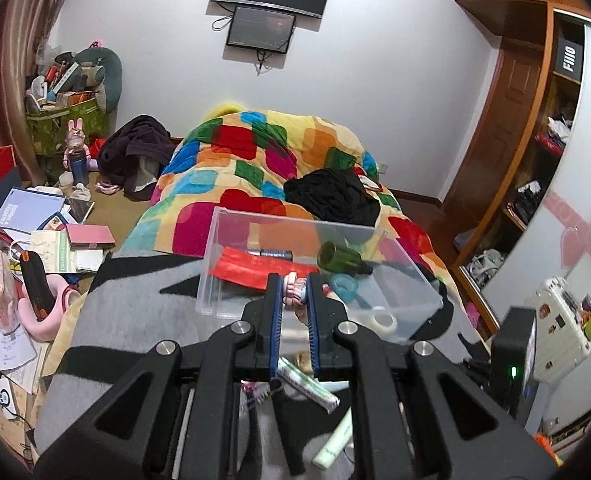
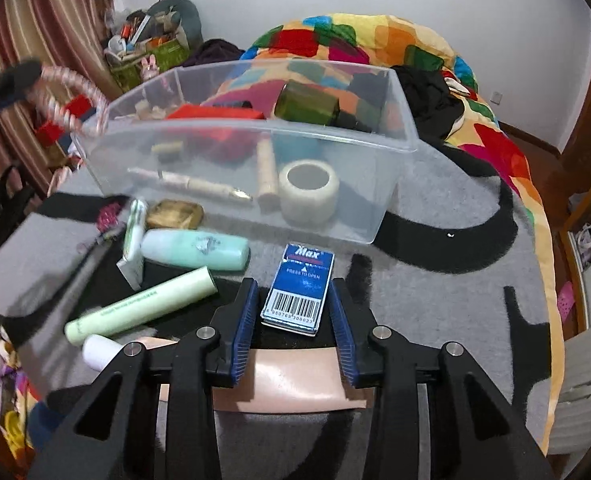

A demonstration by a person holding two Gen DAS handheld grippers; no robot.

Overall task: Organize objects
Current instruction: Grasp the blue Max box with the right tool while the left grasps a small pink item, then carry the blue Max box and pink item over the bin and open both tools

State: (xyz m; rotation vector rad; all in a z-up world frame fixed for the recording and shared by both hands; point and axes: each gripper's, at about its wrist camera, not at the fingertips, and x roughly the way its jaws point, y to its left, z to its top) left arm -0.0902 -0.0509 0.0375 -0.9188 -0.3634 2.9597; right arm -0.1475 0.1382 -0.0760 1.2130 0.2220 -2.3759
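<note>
Where the bed fills the middle of both views, a patchwork quilt (image 1: 255, 156) in red, yellow, green and blue covers its far half, and a grey-and-black blanket (image 2: 435, 280) covers the near half. Dark clothing (image 1: 333, 196) lies bunched on the quilt, centre right in the left wrist view.

A clear plastic bin (image 2: 391, 184) sits on the blanket, centre of both frames. Inside it: a dark green bottle (image 2: 307, 104) on its side toward the back, a red flat packet (image 1: 255, 268), a roll of translucent tape (image 2: 309, 190) at the near wall, and a couple of pale stick-shaped items (too blurred through the plastic to name).

Loose on the blanket, lower left of the right wrist view: a mint-green bottle (image 2: 195, 248) lying just in front of the bin, a long pale-green tube (image 2: 143, 304) below it, and a small gold tin (image 2: 173, 214) touching the bin's foot.

The left gripper (image 1: 294, 292) has its jaws pressed together on a pink-and-white twisted ring (image 1: 293, 290), pinched at its edge and held in the air in front of the bin; the right wrist view shows the same ring as a striped hoop at upper left, beside the bin's corner.

The right gripper (image 2: 293, 312) stands spread, pointing down at the blanket. A blue "Max" box (image 2: 299, 288) with a barcode lies flat between the pads, a gap showing on either side, with no pad pressing it.
</note>
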